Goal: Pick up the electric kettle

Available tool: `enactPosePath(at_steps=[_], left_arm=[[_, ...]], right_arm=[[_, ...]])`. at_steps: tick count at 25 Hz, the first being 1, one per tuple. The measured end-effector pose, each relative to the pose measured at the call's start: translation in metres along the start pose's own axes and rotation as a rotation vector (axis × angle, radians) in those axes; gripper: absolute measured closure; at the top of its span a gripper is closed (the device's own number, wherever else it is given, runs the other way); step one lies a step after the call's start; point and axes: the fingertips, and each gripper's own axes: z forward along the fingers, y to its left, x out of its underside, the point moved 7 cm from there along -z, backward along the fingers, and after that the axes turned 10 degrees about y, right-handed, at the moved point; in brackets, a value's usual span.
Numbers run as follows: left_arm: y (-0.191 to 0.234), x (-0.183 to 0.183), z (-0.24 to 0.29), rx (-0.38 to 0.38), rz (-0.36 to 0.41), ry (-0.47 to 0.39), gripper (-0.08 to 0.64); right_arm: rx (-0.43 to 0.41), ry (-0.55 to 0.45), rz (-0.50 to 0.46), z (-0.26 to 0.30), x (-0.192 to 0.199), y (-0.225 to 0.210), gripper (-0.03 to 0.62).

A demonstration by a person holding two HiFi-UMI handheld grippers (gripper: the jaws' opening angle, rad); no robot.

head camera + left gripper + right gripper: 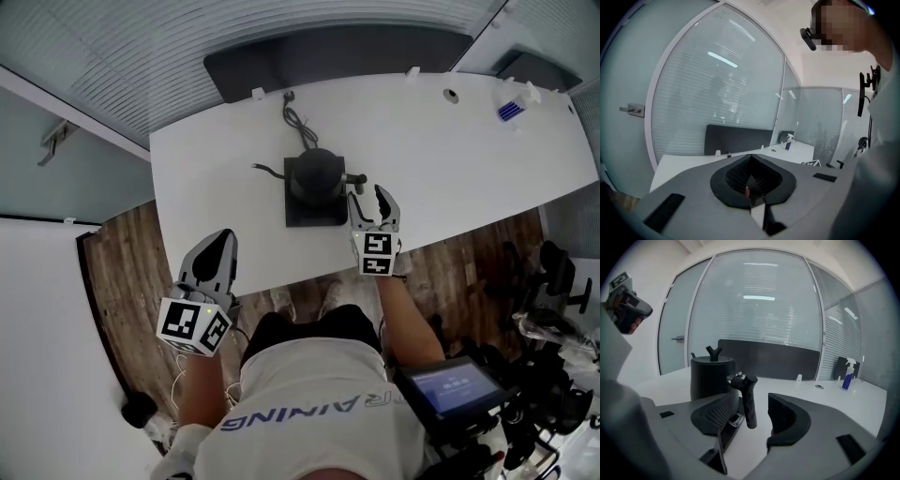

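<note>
the matte black electric kettle sits on its square base on the white table. the right gripper gapes wide, its jaws framing the kettle's upright handle (no contact yet). next, i'd guess: close, then lift. the left gripper hangs shut and empty.

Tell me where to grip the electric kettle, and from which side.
Grip the handle, a slim upright bar standing off the electric kettle on its right. Come in level from that side with the right gripper; the bar shows between its open jaws.
</note>
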Motion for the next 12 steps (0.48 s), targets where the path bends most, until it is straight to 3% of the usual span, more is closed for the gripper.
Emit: enactPosePath(at_steps=[12], left_arm=[[0.028, 0.012, -0.006, -0.054, -0.036, 0.038, 0.547]], right_arm=[[0.071, 0.073, 0.054, 0.051, 0.026, -0.005, 0.365]])
